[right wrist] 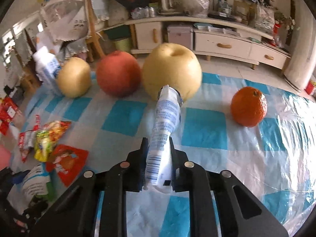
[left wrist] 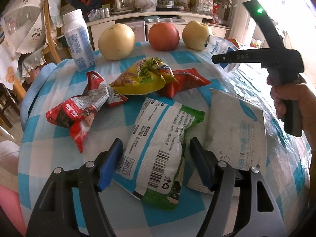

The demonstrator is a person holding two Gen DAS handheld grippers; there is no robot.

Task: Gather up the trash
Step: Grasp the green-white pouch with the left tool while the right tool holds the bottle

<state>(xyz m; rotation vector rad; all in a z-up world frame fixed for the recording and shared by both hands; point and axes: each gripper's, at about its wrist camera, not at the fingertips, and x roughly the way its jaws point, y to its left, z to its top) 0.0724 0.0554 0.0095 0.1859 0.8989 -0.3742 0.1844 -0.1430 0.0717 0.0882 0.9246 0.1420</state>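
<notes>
My left gripper (left wrist: pixel 156 158) stands open low over the checked table. A white and green snack packet (left wrist: pixel 158 138) lies flat between its blue pads (left wrist: pixel 110 164). To its left lie a red crumpled wrapper (left wrist: pixel 79 110), a yellow-green wrapper (left wrist: pixel 142 77) and another red wrapper (left wrist: pixel 187 82). My right gripper (right wrist: pixel 158 148) is shut on a crushed white and blue wrapper (right wrist: pixel 165 122), lifted off the cloth. In the left wrist view that right gripper (left wrist: pixel 217 58) shows at the upper right in a person's hand (left wrist: pixel 290 98), the same wrapper (left wrist: pixel 221 45) in its jaws.
A flat white bag (left wrist: pixel 235 130) lies right of the snack packet. At the table's far edge stand a white bottle (left wrist: pixel 78 39), two pears (left wrist: pixel 116 41) (right wrist: pixel 171 71), an apple (right wrist: pixel 118 74) and an orange (right wrist: pixel 248 106). Cabinets and chairs are beyond.
</notes>
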